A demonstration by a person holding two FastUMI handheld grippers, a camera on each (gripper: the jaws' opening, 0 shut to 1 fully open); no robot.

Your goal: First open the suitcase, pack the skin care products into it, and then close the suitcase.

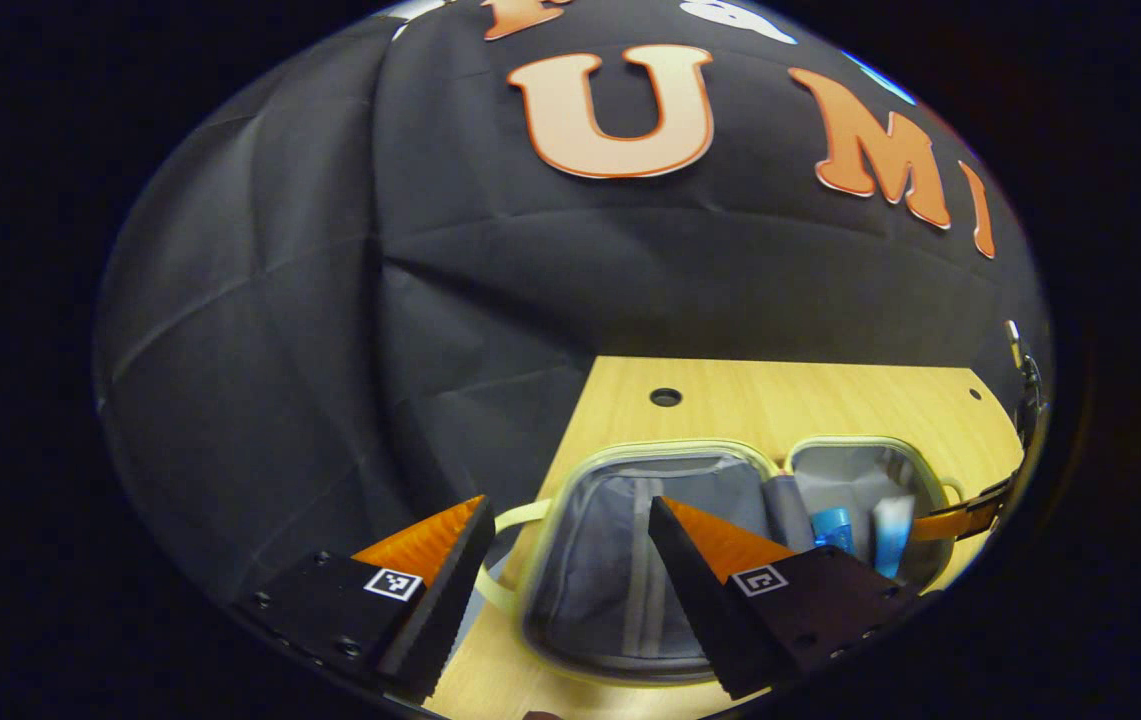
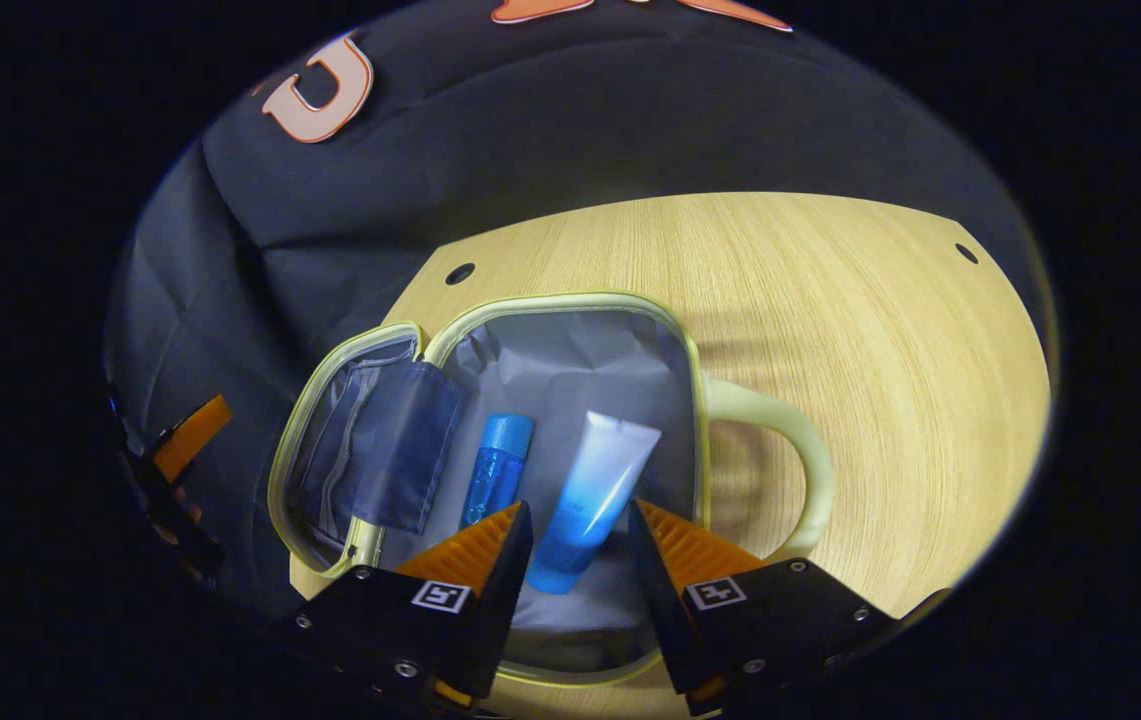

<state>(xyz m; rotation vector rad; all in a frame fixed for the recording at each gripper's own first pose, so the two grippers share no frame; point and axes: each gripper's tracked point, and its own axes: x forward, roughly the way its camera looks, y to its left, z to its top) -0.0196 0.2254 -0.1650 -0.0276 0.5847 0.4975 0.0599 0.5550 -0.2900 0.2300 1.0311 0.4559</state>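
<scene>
In the right gripper view my right claw (image 2: 580, 530) sits at the bottom centre of the frame, tilted down over the open suitcase (image 2: 570, 370), its fingers spread with a gap between them. The tube (image 2: 590, 500) lies in that gap's line of sight, cap end toward me, but I cannot tell whether either finger touches it; it looks to rest on the grey lining. Just left of it lies the blue bottle (image 2: 497, 465), near the tube and apart from it, both in the right-hand half of the case. The other half, at centre left, shows a dark inner pocket (image 2: 400, 440). The case's pale handle (image 2: 790, 470) loops out to the right over the wooden bench (image 2: 880, 330). At the far left edge of this frame a part of my other claw shows. In the left gripper view my left claw (image 1: 570, 520) hangs at the bottom of the frame, fingers wide apart and holding nothing, pointed level over the near half of the suitcase (image 1: 630, 590). The bottle (image 1: 833, 527) and tube (image 1: 892, 530) lie in the far half at lower right, on the bench (image 1: 780, 400).
</scene>
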